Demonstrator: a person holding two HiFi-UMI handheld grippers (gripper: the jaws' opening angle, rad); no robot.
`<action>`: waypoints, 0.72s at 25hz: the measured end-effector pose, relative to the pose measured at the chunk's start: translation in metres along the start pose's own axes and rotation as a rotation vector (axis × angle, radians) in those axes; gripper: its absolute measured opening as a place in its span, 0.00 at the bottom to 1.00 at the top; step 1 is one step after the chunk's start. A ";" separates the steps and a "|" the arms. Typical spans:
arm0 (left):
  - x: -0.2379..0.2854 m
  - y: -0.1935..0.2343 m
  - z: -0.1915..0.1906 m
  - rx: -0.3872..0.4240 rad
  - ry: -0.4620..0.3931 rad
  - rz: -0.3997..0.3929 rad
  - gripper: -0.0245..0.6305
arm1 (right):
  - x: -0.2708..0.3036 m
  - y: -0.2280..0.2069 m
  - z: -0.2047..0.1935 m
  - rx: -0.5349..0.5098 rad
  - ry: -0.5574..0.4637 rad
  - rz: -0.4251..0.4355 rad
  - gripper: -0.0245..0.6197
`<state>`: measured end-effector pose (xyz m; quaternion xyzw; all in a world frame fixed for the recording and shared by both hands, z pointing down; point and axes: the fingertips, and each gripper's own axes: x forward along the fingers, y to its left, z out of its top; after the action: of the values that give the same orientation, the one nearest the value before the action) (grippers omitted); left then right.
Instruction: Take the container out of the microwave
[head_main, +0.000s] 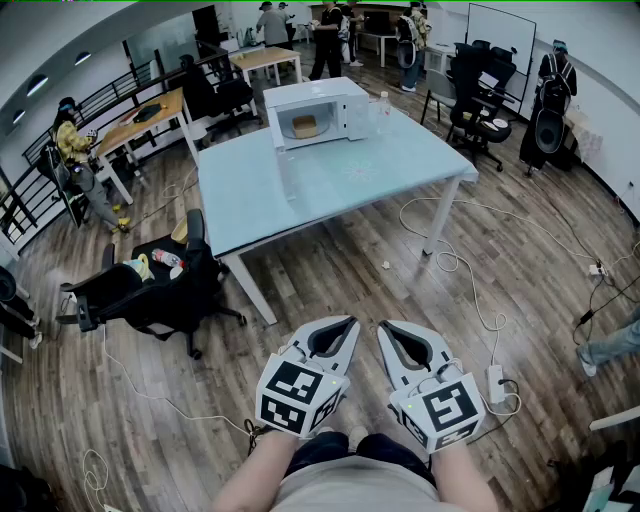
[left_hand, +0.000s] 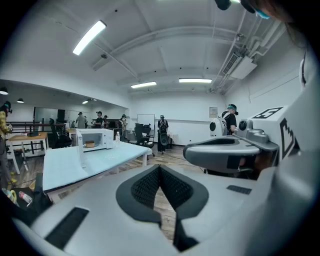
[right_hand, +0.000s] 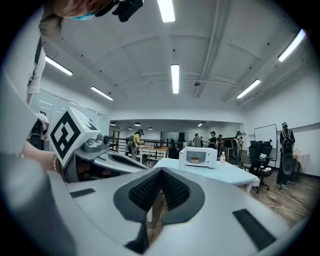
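At the bottom centre the left gripper (head_main: 340, 328) and right gripper (head_main: 392, 330) hang side by side, each with its jaws pressed together on nothing, well apart from the work. In the upper middle, one bench (head_main: 340, 190) carries one microwave (head_main: 340, 100) at its far end, its door (head_main: 281, 165) seemingly swung open. The one container (head_main: 304, 126) sits inside the cavity, and one bottle (head_main: 383, 110) stands just right of the oven. The task looks barely begun, at the approach step. Next calls for closing in, parting one pair of jaws and reaching into the cavity
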<state>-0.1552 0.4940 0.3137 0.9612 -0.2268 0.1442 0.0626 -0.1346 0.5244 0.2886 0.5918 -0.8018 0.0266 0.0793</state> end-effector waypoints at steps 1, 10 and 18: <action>-0.001 0.000 -0.001 -0.009 0.001 0.001 0.06 | 0.000 0.003 -0.003 0.013 0.004 0.009 0.05; 0.000 -0.016 -0.006 -0.125 0.015 -0.094 0.06 | 0.000 0.008 -0.007 0.026 0.016 0.044 0.05; 0.013 -0.017 -0.008 -0.116 0.016 -0.076 0.06 | -0.011 -0.016 -0.014 0.098 -0.025 0.021 0.05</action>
<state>-0.1382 0.5046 0.3246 0.9626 -0.1977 0.1363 0.1253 -0.1149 0.5316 0.2994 0.5867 -0.8067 0.0594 0.0396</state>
